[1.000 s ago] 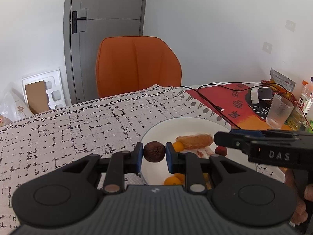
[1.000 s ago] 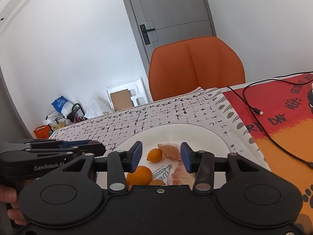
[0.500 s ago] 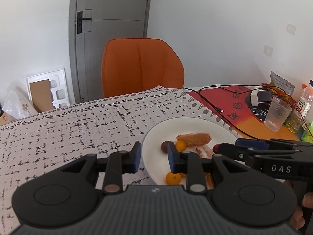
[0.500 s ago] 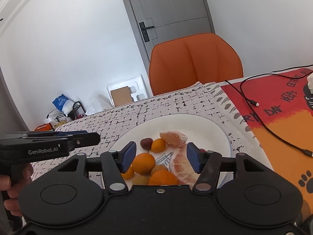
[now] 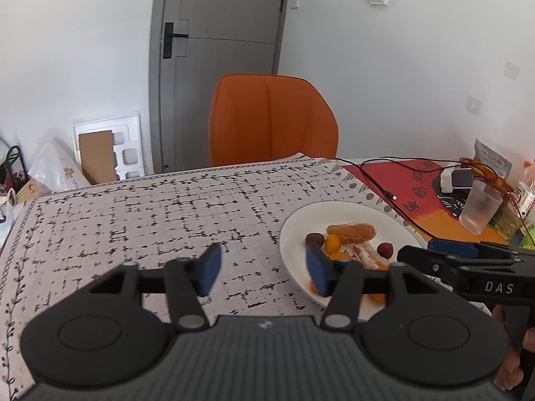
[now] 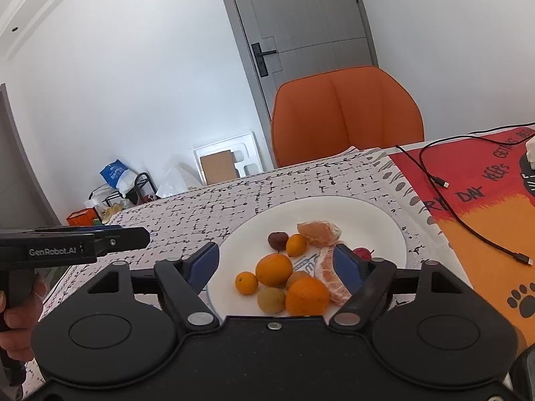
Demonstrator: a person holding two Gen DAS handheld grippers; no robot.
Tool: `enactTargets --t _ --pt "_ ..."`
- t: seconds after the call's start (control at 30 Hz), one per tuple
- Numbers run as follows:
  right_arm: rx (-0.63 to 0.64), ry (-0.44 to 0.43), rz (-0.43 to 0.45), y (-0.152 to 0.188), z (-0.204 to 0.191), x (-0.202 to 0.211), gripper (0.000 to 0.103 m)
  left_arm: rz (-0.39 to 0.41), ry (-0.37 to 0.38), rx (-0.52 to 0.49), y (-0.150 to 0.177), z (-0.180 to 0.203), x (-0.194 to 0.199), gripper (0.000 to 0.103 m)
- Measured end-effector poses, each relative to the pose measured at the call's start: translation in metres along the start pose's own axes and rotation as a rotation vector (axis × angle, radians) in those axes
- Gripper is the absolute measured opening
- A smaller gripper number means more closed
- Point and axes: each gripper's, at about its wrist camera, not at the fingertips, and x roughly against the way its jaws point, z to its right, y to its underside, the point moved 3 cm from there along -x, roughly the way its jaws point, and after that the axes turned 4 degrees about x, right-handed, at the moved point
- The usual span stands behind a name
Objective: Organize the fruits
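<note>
Right gripper (image 6: 276, 264): nearest item in its own view; jaws spread wide, nothing between them, poised low over the near rim of the white plate (image 6: 384, 220), level and pointing toward the chair side.

Left gripper (image 5: 262, 269): jaws wide apart and empty, hanging over the patterned tablecloth (image 5: 150, 220) with its right pad at the plate's left edge; level, facing forward.

Plate contents, near to far (right wrist view):
- Large orange (image 6: 307, 295), near rim; firm, round, likely to roll; take across the widest part.
- Brownish-green round fruit (image 6: 271, 299), touching the orange; kind not clear.
- Peeled citrus segments (image 6: 329, 275), a curved strip; soft, wet and easily crushed; light closure along the length.
- Small orange (image 6: 246, 282), slightly apart at left.
- Second large orange (image 6: 274, 269), centre.
- Red round fruit (image 6: 362, 253), partly hidden behind the right pad.
- Small orange fruit (image 6: 296, 245), light and smooth, probably slippery.
- Dark brown wrinkled fruit (image 6: 278, 240), just beside it; small, light.
- Peeled citrus piece (image 6: 319, 232), farthest; soft.

Beyond: black cable (image 6: 468, 227) on the red-orange mat (image 6: 485, 207), a ribbed glass (image 5: 479, 210), orange chair (image 6: 347, 113), grey door (image 6: 301, 33).
</note>
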Motion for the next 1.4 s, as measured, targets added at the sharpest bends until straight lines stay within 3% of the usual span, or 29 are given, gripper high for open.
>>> enactTargets --t 0.2,0.27,0.43,0.7,1.4 --pt "0.006 -0.002 0.001 0.001 -0.009 0.009 0.092 0.028 -0.039 0.004 0.003 -0.007 0.019 0.084" --pt "0.007 -0.002 0.005 0.001 -0.012 0.013 0.102 0.038 -0.051 0.012 0.004 -0.011 0.027 0.088" --pt "0.005 -0.011 0.004 0.001 -0.02 0.025 0.103 0.049 -0.088 0.017 0.007 -0.018 0.044 0.096" --pt "0.031 -0.025 0.006 0.001 -0.034 0.041 0.103 0.044 -0.11 0.03 0.011 -0.025 0.07 0.103" --pt "0.066 -0.056 0.024 0.004 -0.062 0.076 0.103 0.09 -0.163 0.087 0.027 -0.045 0.133 0.103"
